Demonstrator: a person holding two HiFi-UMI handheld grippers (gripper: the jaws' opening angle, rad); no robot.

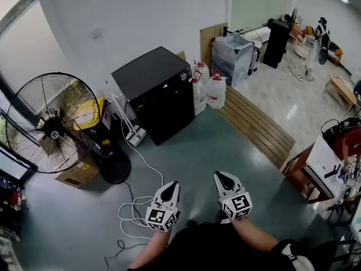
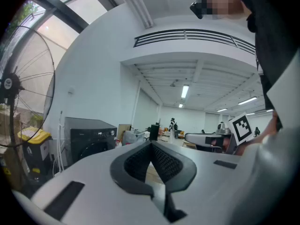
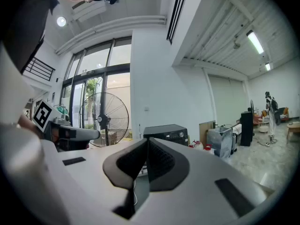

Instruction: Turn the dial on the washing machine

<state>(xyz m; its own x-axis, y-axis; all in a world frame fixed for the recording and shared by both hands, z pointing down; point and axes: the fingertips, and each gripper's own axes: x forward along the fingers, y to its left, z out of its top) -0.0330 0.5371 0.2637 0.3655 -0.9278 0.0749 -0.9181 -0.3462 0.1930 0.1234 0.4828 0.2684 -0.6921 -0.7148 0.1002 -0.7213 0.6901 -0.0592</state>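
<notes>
The black washing machine (image 1: 158, 92), the only one, stood against the white wall well ahead of both your grippers and a little left of the left one. Your own gripper bodies cut off its lower half in both gripper views. One big floor fan (image 1: 53, 123) stood ahead and far to the left of your left gripper, and the frame edge clipped its cage in the left gripper view. A slatted wooden bench (image 1: 254, 126) ran ahead and to the right of your right gripper. Three water jugs (image 1: 216, 90) with red caps clustered just past the machine's right side, overlapping so that none showed whole. A white cable (image 1: 135, 205) lay in loose loops on the floor just left of your left gripper, and its far end was lost near the machine.

You held two grippers low and side by side, both well apart from the machine. Your left gripper (image 1: 171, 186) had its jaws pressed together at the tips with nothing between them. Your right gripper (image 1: 224, 176) was pressed together the same way, also empty.

You could not pick out the dial in your head view. In the right gripper view the dial (image 3: 181, 134) showed as one small bright knob at the right end of the control strip, far beyond the jaw tips and slightly right of them.
</notes>
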